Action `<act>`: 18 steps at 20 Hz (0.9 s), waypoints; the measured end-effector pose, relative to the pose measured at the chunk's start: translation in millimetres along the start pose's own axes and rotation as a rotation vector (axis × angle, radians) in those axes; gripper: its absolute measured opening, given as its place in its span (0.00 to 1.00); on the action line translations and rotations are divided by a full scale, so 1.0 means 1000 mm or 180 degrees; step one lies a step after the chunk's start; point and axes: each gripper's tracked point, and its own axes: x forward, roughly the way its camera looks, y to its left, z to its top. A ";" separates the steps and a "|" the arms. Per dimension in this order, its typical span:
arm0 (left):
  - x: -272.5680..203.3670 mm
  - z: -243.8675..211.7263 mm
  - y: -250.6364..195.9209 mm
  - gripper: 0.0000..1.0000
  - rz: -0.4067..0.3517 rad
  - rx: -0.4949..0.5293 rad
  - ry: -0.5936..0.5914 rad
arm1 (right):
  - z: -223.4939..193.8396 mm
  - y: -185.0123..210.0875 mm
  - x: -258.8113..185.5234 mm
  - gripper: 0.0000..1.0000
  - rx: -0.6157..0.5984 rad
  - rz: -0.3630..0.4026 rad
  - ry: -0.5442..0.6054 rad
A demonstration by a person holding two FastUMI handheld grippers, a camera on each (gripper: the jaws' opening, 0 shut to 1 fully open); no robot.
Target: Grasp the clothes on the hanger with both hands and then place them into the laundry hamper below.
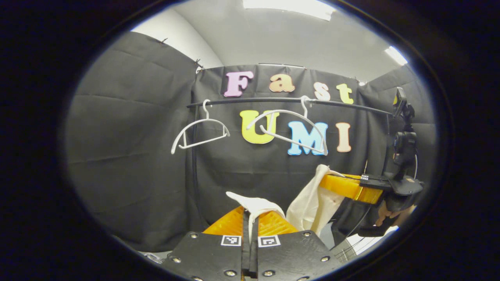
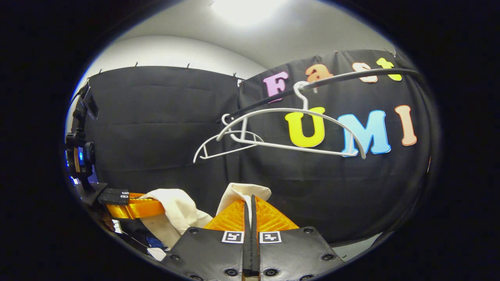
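In the left gripper view we see our left gripper point(image 1: 250, 218) at six o'clock, its two ribbed orange fingers point(image 1: 228, 224) drawn together with no gap between them, and a fold of the cream-coloured cloth garment point(image 1: 254, 205) pinched between their tips. The cloth runs on toward four o'clock, where it drapes down from the right gripper point(image 1: 332, 183), whose orange fingers come in from the three o'clock side and clamp a second bunch of the same fabric; a hand point(image 1: 384, 214) holds that tool's black body from below.

In the right gripper view the right gripper point(image 2: 250, 208) sits at six o'clock, fingers pressed flat together on a white tuft of the garment point(image 2: 242, 193). Toward eight o'clock the left gripper point(image 2: 152, 205) closes on the rest of the cloth point(image 2: 177, 212), which sags between the two tools.

Above, at twelve o'clock, a thin black clothes rail point(image 1: 289, 101) crosses the dark cloth wall. Two bare white plastic hangers hang from it: a smaller-looking one point(image 1: 199, 134) toward eleven o'clock and another point(image 1: 293, 130) near one o'clock, tilted. The garment is well below both hangers and touches neither. At about five o'clock, under the hanging cloth, we make out thin dark wires point(image 1: 351, 246) against a pale patch, too small to identify.
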 end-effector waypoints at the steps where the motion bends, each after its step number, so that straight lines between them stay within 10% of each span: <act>1: 0.000 -0.001 -0.001 0.00 -0.0016 -0.0020 0.0005 | -0.003 0.011 0.001 0.00 -0.0010 0.0046 0.0021; 18: -0.004 -0.156 0.010 0.01 0.0078 -0.0477 0.1002 | -0.293 0.063 0.025 0.01 0.0099 0.0114 0.1694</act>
